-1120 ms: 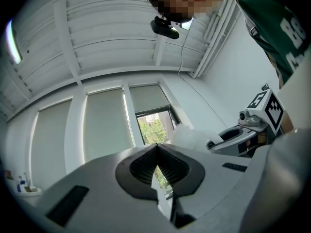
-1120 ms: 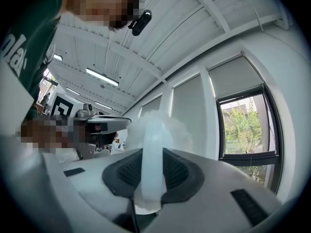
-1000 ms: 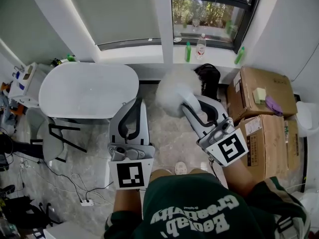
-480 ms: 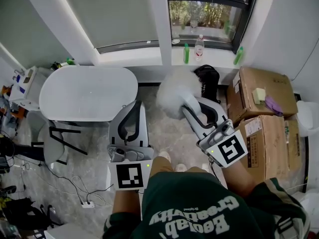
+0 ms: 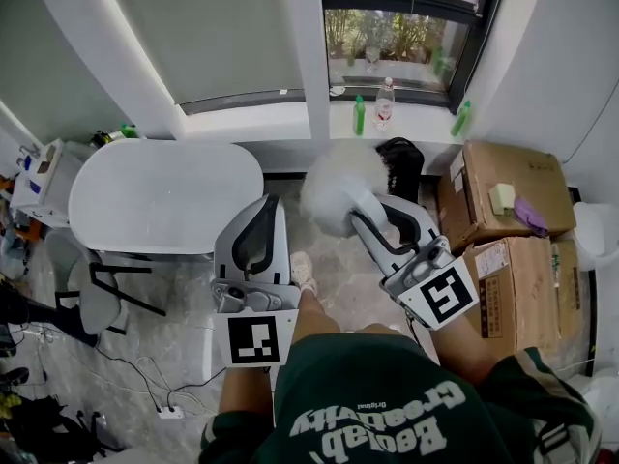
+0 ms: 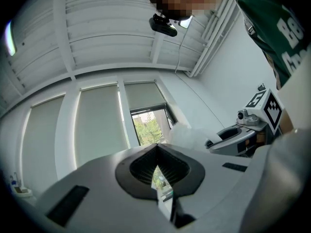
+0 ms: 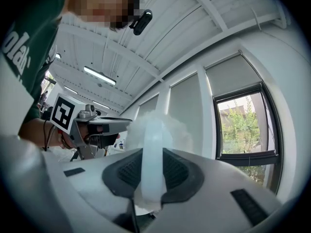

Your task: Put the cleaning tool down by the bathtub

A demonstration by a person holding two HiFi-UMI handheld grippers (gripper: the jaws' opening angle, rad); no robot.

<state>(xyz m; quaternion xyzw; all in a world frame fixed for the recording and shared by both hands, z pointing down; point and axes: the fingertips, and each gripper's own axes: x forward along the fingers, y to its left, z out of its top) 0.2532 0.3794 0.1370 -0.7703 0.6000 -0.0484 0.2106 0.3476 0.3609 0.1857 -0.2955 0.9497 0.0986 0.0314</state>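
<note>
The cleaning tool is a fluffy white duster (image 5: 327,193) on a pale plastic handle (image 7: 154,154). My right gripper (image 5: 366,204) is shut on that handle and holds the duster head-forward, raised over the marble floor. Its fluffy head (image 7: 160,124) rises just past the jaws in the right gripper view. The white oval bathtub (image 5: 164,196) stands at the left, below the window wall. My left gripper (image 5: 261,211) hangs beside the tub's right end, jaws together with nothing between them. It shows from the side (image 7: 97,127) in the right gripper view.
Cardboard boxes (image 5: 503,196) are stacked at the right, a black bag (image 5: 401,160) beside them. Bottles (image 5: 384,100) stand on the window sill. A grey chair (image 5: 87,283) sits by the tub's near side. Cables and a power strip (image 5: 169,412) lie on the floor at lower left.
The person has stepped forward; a shoe now shows between the grippers. Both grippers shifted slightly up the picture, and the duster stays held in the right one.
</note>
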